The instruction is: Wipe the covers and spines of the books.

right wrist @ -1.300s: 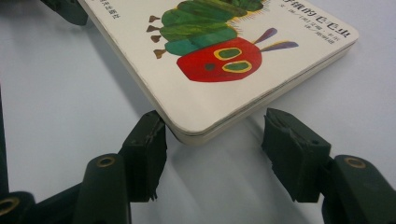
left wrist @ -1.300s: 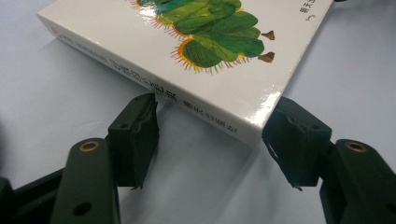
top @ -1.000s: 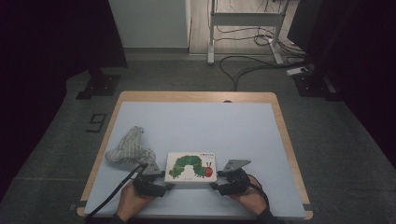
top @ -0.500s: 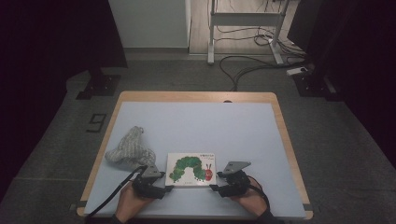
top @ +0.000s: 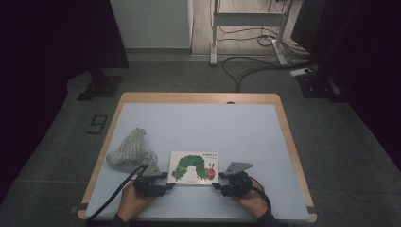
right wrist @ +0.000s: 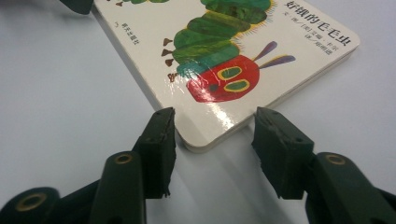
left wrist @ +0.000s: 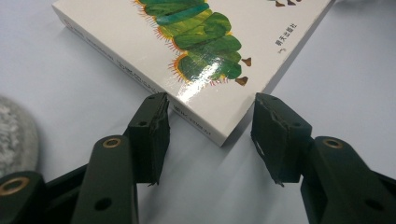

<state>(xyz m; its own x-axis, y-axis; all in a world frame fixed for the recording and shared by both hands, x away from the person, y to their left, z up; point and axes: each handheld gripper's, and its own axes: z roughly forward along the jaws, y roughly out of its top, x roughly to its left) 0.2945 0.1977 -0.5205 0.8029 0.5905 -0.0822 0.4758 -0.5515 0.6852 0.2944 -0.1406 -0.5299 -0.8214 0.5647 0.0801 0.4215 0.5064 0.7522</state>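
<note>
Flanking a picture book [top: 194,168] that lies flat near the front edge of the table [top: 227,123], the left gripper [top: 163,181] and the right gripper [top: 218,182] each face one near corner. In the left gripper view the fingers [left wrist: 152,128] stand apart, with the book's left near corner [left wrist: 219,137] just ahead of the gap between them; in the right gripper view the fingers [right wrist: 159,140] are likewise apart around the rounded right near corner [right wrist: 198,144]. Neither pair clamps anything. The step in hand appears to be a two-sided grasp of the book. To do it well, each gripper should probably advance until the corner sits deep between the fingers, staying low to the table so that one finger can slip under the board, and both should close together so that the book does not swivel. The book's long axis runs left to right across the table. Its cover faces up, the caterpillar's red head toward the right gripper. A knitted grey cloth [top: 130,151] lies just left of the book.
</note>
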